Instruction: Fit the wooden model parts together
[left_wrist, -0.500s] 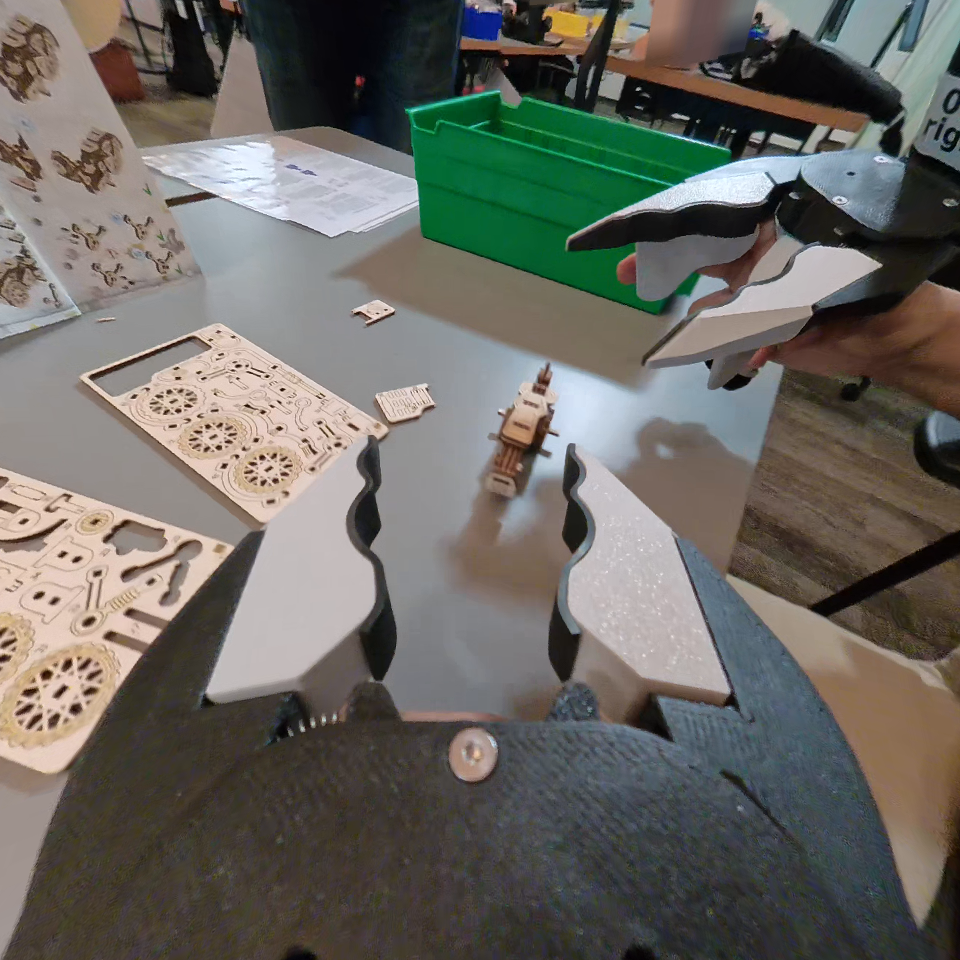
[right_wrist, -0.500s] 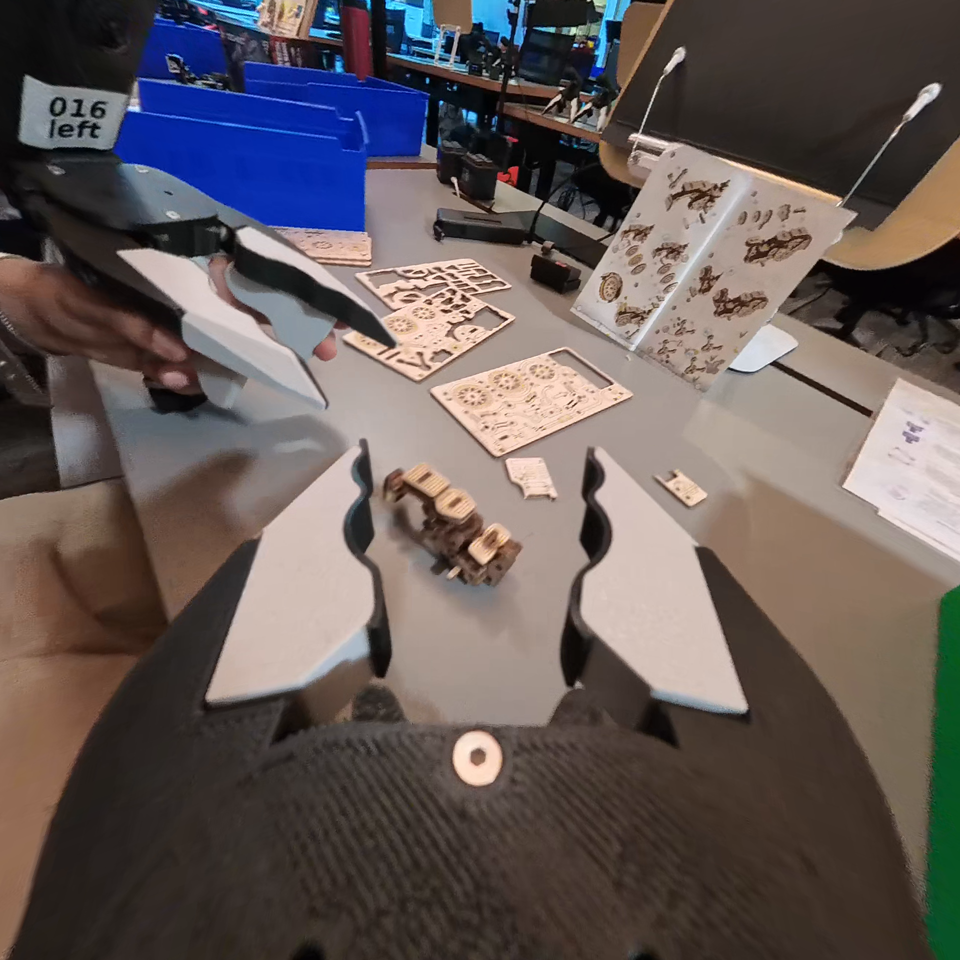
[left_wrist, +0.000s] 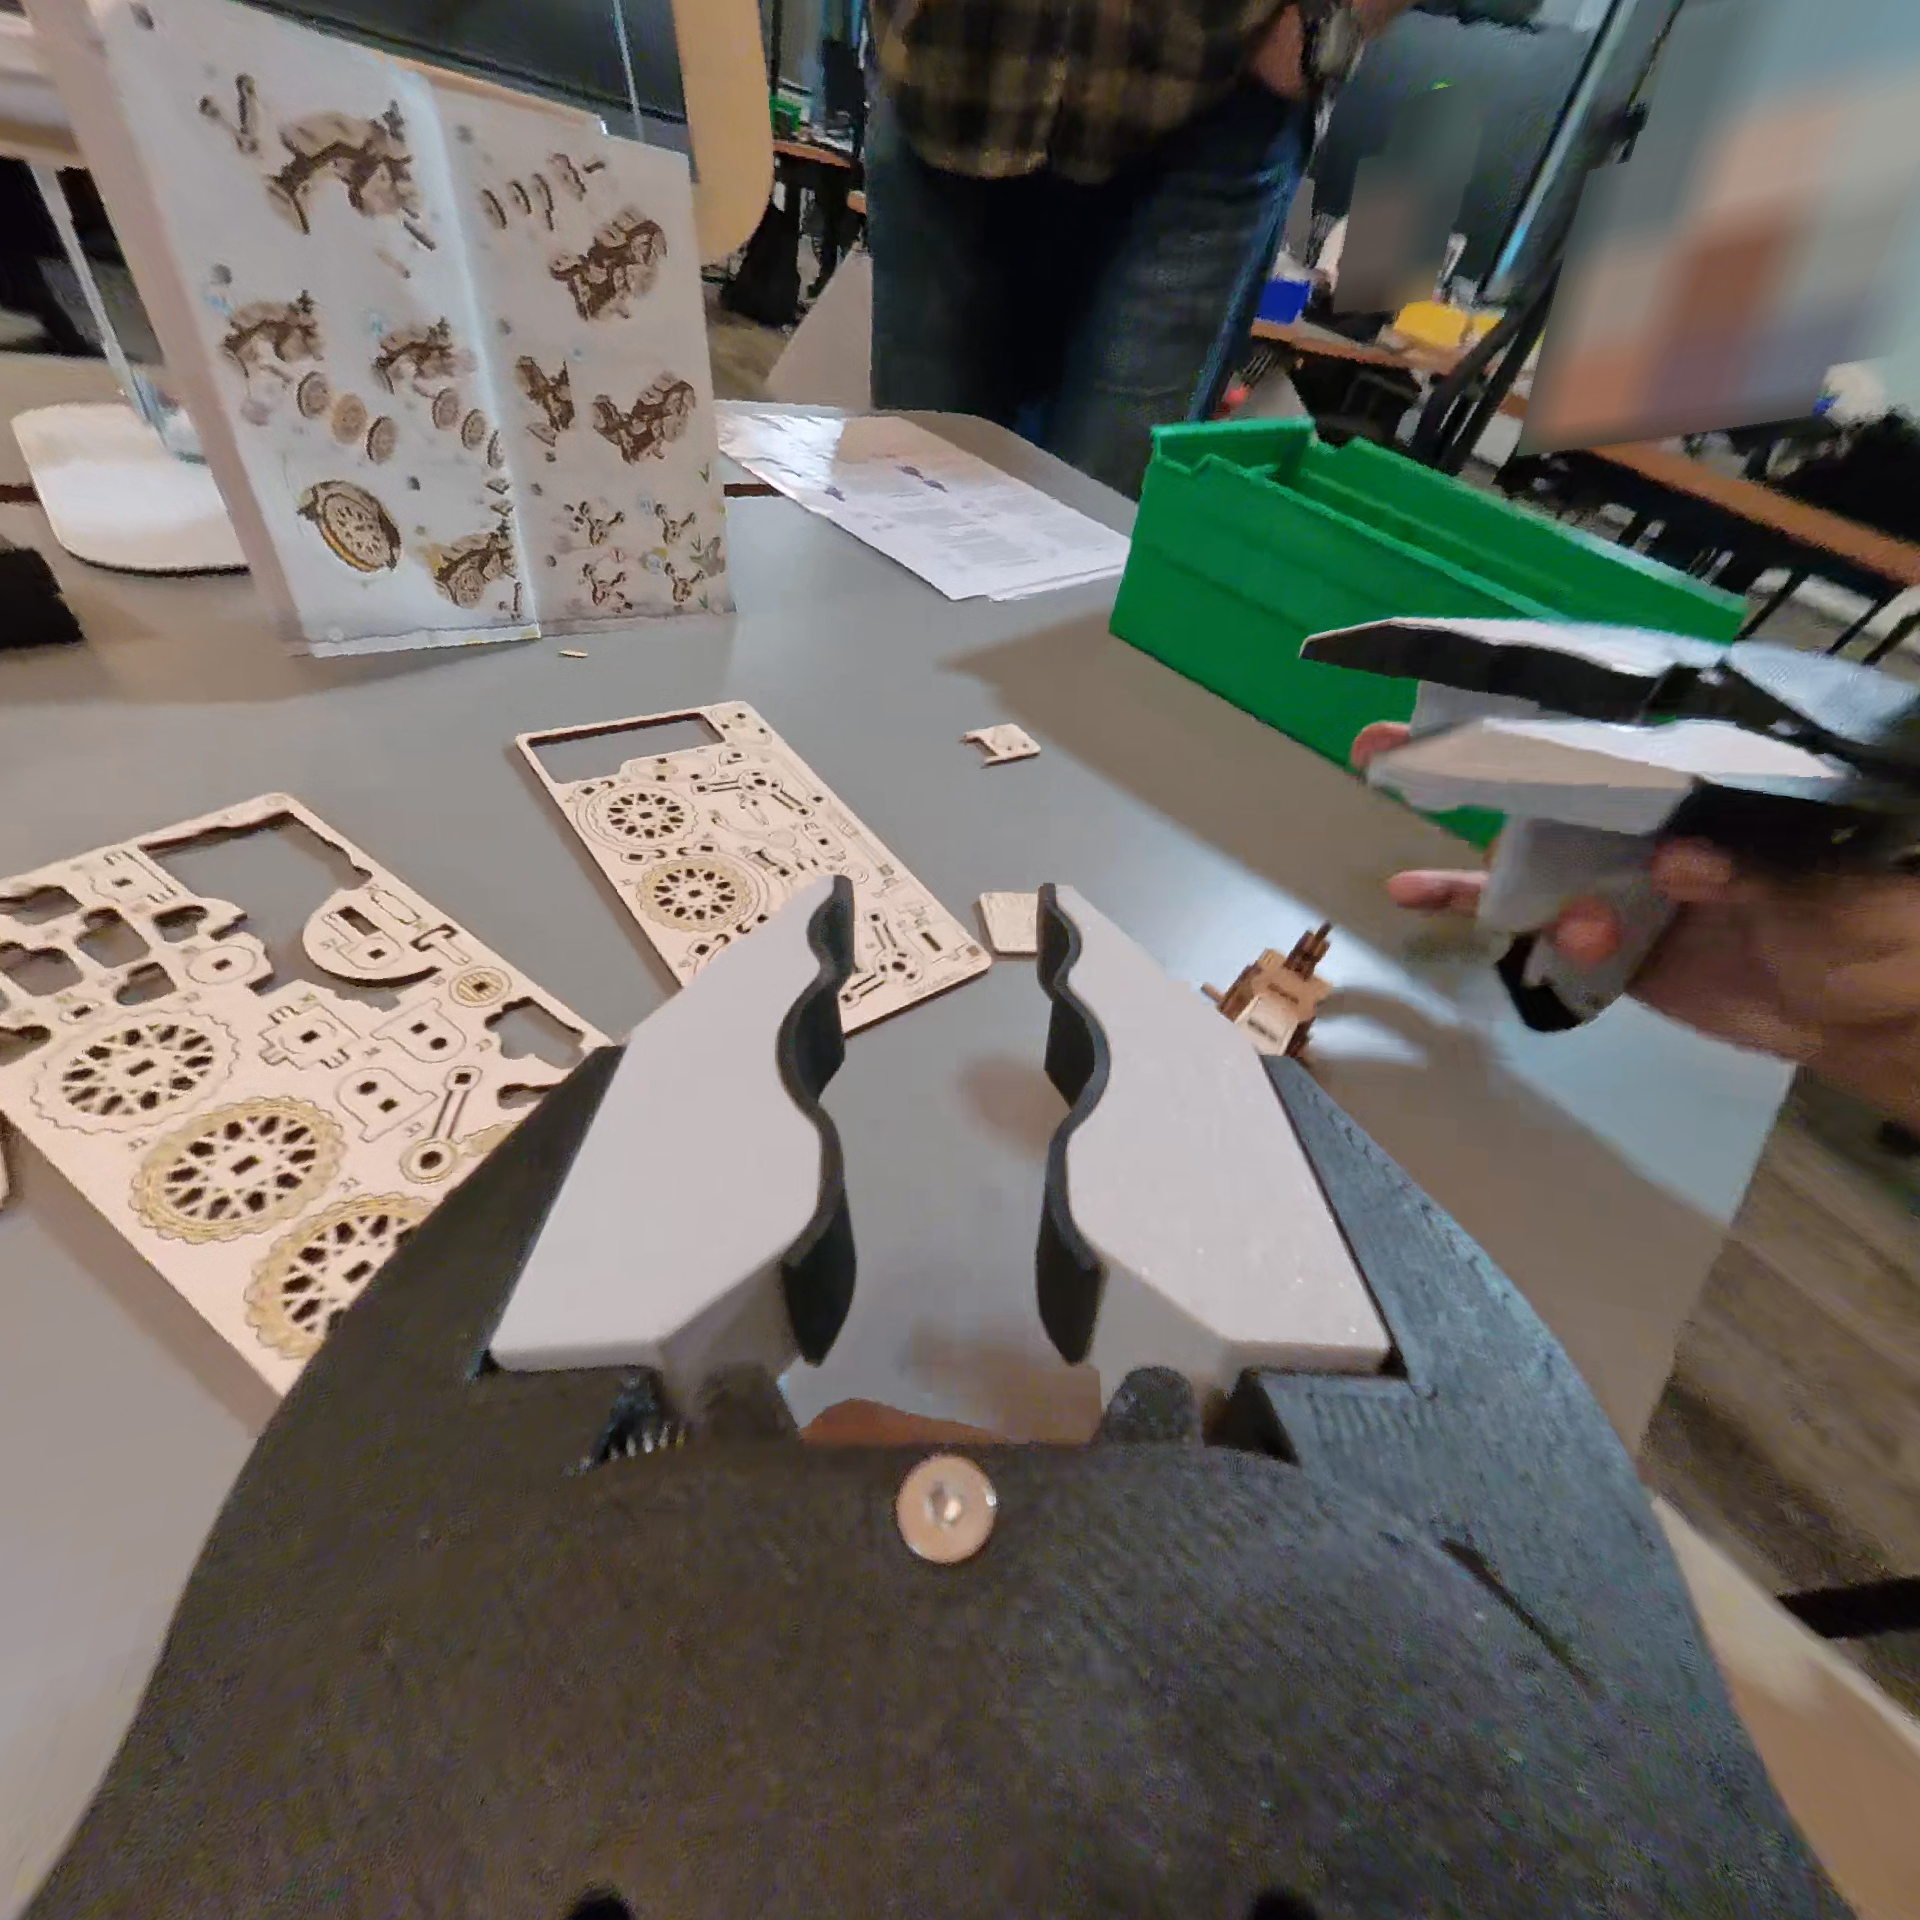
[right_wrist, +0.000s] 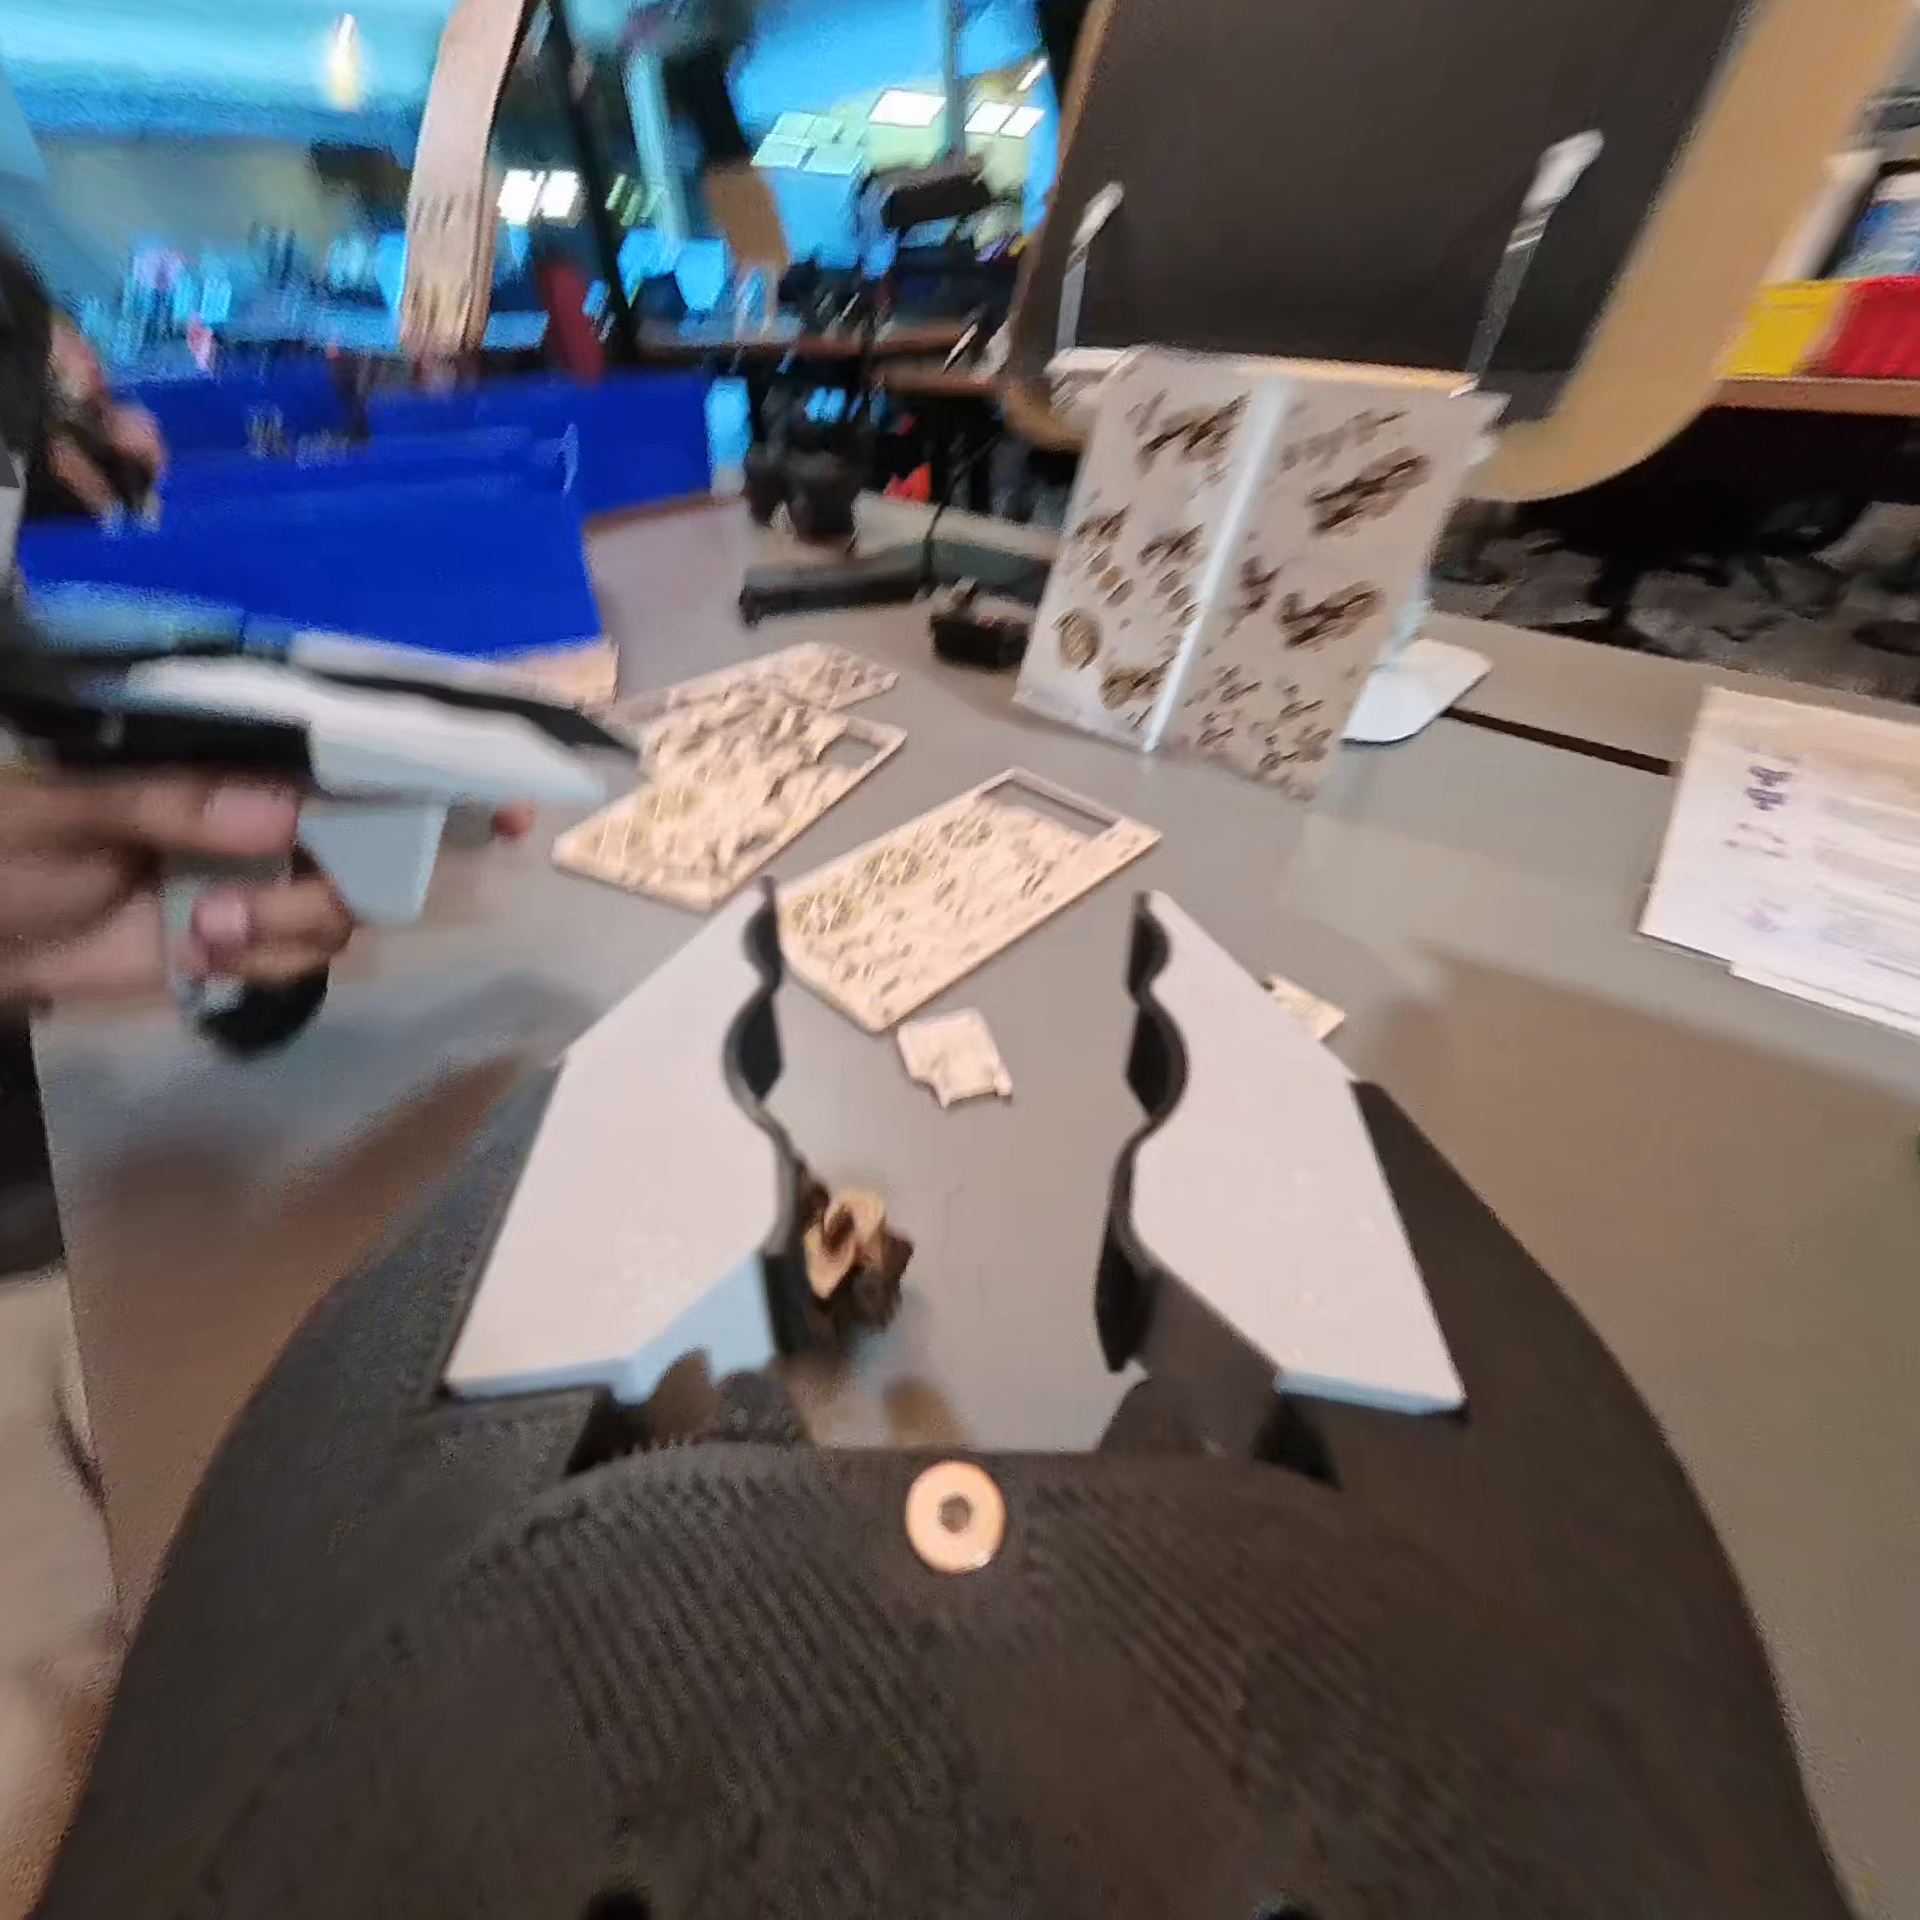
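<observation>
Left tool (left_wrist: 940, 909) is hanging low over the grey surface (left_wrist: 852, 665) with its two grey fingers spread apart and nothing between them, just bare tabletop showing in the gap. It's angled forward and down, aimed past the corner of a laser-cut wooden parts sheet (left_wrist: 727, 847), with a second, more punched-out sheet (left_wrist: 223, 1060) off to its left. Right tool (right_wrist: 951, 914) is also spread wide and gripping nothing; in the left wrist view it comes in from the right edge, held level in a hand (left_wrist: 1766, 956) wrapped round its handle, fingers pointing left. The half-built wooden model (right_wrist: 847, 1262) sits on the surface low down inside the right tool's gap, tucked right up against the inner edge of its left finger; that view is too smeared to say if they actually touch. From the left wrist view the model (left_wrist: 1273, 992) pokes out just right of the left tool's right finger, long axis running away from the camera, thin pointed end on the far side. A small loose wooden piece (right_wrist: 951, 1055) lies flat just beyond the model, another (left_wrist: 1003, 743) farther off toward the green bin (left_wrist: 1299, 582). Folded instruction sheet (left_wrist: 436, 343) stands upright at the back.
</observation>
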